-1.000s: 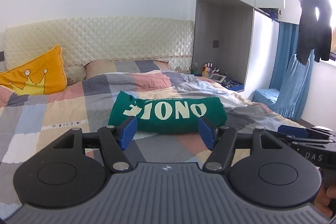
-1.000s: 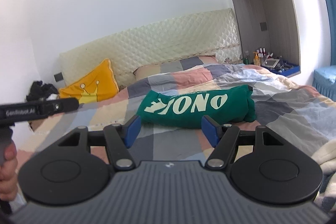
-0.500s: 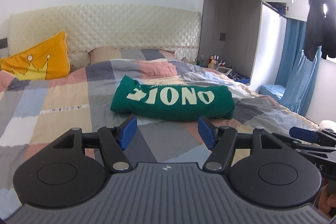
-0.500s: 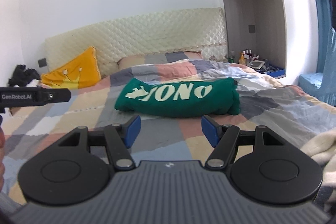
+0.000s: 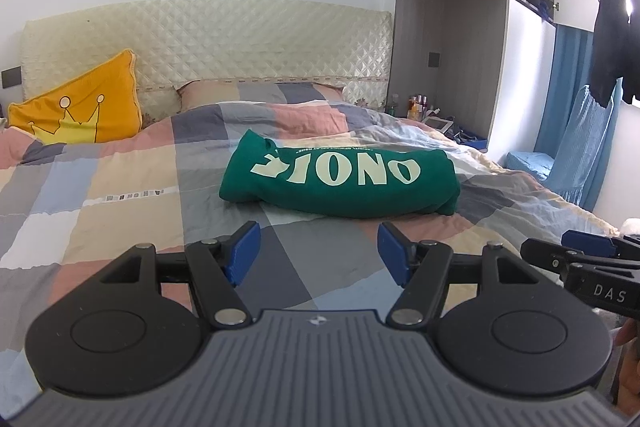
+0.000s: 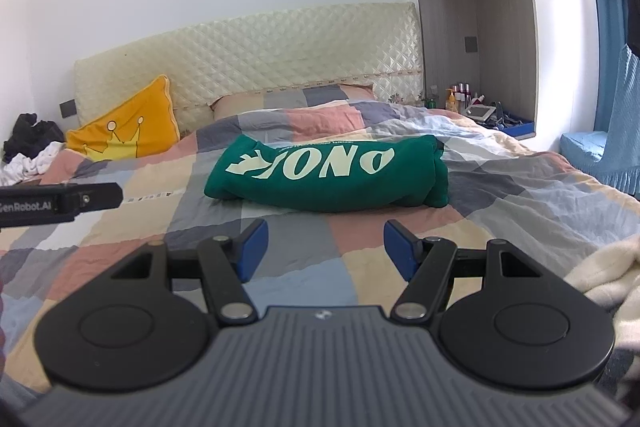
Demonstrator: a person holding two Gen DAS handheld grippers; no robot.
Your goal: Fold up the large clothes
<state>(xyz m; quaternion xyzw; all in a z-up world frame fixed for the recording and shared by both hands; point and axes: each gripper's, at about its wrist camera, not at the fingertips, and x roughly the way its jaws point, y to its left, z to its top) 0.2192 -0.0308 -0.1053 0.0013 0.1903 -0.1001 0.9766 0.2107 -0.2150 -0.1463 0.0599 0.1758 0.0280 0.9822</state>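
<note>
A folded green garment [image 5: 340, 179] with pale lettering lies in the middle of the bed, on the patchwork quilt [image 5: 132, 195]. The same green garment [image 6: 328, 175] shows ahead in the right wrist view. My left gripper [image 5: 320, 253] hovers over the quilt short of the garment, open, with nothing between its blue pads. My right gripper [image 6: 326, 251] hovers likewise, open and empty. Each gripper appears at the edge of the other's view: the right gripper [image 5: 588, 247] and the left gripper [image 6: 60, 205].
A yellow crown cushion [image 5: 80, 107] leans on the quilted headboard [image 5: 208, 43]. Bottles and small items fill a bedside niche [image 6: 476, 103]. A cream blanket [image 6: 600, 267] lies at the bed's right edge. Dark clothes [image 5: 612, 27] hang by the window. Clothes are heaped [image 6: 28, 147] far left.
Both grippers have sunk lower toward the bed, so the garment and headboard sit flatter in view. Jaws stay as wide as before. The garment has not moved.
</note>
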